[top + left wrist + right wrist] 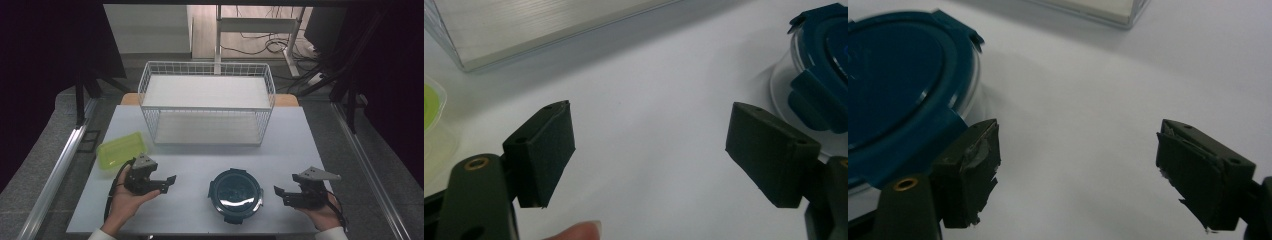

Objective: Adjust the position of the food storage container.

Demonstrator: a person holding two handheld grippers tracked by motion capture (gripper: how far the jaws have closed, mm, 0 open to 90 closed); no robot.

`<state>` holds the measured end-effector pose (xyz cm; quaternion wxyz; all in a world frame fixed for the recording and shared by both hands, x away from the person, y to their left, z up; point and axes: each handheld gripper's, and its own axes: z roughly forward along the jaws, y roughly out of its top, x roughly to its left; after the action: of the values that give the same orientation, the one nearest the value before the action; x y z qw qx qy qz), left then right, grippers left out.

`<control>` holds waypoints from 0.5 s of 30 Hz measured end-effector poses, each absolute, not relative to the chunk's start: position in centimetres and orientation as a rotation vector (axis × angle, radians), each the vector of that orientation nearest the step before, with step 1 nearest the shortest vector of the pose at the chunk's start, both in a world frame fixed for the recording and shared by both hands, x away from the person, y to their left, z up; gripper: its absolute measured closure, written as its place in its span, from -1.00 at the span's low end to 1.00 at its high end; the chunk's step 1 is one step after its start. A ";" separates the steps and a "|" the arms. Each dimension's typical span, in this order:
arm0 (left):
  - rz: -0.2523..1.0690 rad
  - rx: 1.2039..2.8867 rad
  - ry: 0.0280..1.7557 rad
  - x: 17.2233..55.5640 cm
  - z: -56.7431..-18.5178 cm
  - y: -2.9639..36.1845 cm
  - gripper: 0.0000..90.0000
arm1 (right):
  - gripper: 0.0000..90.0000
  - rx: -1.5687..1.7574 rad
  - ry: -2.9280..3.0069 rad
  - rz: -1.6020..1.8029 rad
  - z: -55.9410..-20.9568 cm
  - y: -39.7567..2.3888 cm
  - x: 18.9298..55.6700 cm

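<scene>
A person sits at a white table [190,200], holding a two-jaw gripper in each hand. The left gripper [169,183] hovers low over the table at the near left, its jaws spread wide with nothing between them. The right gripper [279,193] hovers at the near right, jaws also wide apart and empty. Both point inward toward a round container with a dark blue clip-on lid [235,194], which stands on the table between them, near the front edge. In the right gripper view, one jaw sits just beside the container's lid [898,100]; whether it touches cannot be told. A lime green rectangular box [120,149] lies behind the left gripper. Farther back stands a white wire basket shelf [207,102] with two tiers.
</scene>
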<state>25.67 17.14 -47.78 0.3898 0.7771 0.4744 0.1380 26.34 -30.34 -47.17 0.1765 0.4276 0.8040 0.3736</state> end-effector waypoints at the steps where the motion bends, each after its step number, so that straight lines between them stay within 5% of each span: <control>1: 0.347 1.976 1.205 25.9 -47.8 17.2 -0.57 | -0.59 1.216 2.286 1.050 -47.3 -30.5 26.4; 15: 0.322 1.974 1.229 23.9 -47.6 18.1 -0.61 | -0.47 1.305 2.284 1.076 -46.3 -30.8 26.6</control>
<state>23.94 18.15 -47.63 0.3868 0.7755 0.4826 0.1265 26.63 -30.78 -46.30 0.1495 0.4541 0.7946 0.3742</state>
